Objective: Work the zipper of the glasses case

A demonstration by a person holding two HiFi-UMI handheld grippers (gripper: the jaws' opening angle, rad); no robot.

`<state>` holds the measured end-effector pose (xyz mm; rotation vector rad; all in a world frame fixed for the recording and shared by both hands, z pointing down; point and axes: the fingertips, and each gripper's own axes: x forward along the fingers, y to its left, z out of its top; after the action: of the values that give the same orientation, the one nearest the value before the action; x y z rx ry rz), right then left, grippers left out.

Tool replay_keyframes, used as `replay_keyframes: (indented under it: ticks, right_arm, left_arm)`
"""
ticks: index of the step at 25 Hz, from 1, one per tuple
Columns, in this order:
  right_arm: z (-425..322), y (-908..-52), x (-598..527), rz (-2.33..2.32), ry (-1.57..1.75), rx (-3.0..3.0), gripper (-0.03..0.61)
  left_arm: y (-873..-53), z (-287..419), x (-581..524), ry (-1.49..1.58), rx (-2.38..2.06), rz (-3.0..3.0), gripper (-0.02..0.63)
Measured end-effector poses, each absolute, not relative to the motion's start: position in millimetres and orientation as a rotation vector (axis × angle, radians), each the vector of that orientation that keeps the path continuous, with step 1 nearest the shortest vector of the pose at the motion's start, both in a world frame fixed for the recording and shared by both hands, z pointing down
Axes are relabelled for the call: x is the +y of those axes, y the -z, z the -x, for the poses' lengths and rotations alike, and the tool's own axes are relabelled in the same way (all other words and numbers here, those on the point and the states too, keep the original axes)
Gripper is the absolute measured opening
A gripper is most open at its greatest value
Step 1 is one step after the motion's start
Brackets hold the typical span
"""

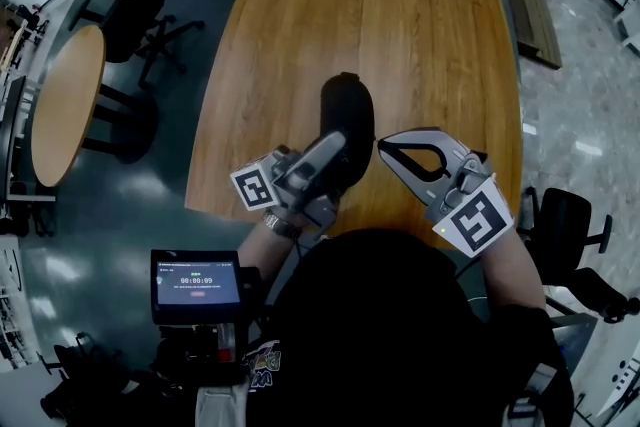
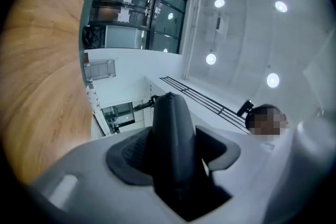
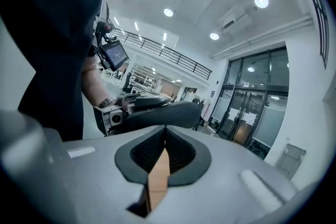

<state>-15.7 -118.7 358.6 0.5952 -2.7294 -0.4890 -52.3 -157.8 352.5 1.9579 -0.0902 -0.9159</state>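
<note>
A black glasses case (image 1: pixel 346 107) is held up over the near part of the wooden table (image 1: pixel 400 35). My left gripper (image 1: pixel 333 153) is shut on the case's near end. In the left gripper view the case (image 2: pixel 172 134) stands upright between the two dark pads (image 2: pixel 128 152) and fills the gap of my left gripper (image 2: pixel 173 136). My right gripper (image 1: pixel 381 145) is just right of the case, shut, with nothing in it. In the right gripper view the pads of my right gripper (image 3: pixel 165 129) meet tip to tip, and the case (image 3: pixel 168 112) lies across just beyond them. No zipper pull shows.
A round wooden table (image 1: pixel 65 100) and dark office chairs (image 1: pixel 135 10) stand to the left. Another black chair (image 1: pixel 565 225) is at the right. A small screen (image 1: pixel 196 283) hangs at the person's chest, and a wooden bench (image 1: pixel 527 0) is at the far right.
</note>
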Motion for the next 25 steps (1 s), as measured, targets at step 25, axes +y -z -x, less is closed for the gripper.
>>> replay_keyframes:
  ticks: [25]
  right_arm:
    - [9,-390,-106,-0.578,0.251,-2.857,0.006]
  left_arm:
    - [-367,65,-182,0.934,-0.317,-1.940,0.258]
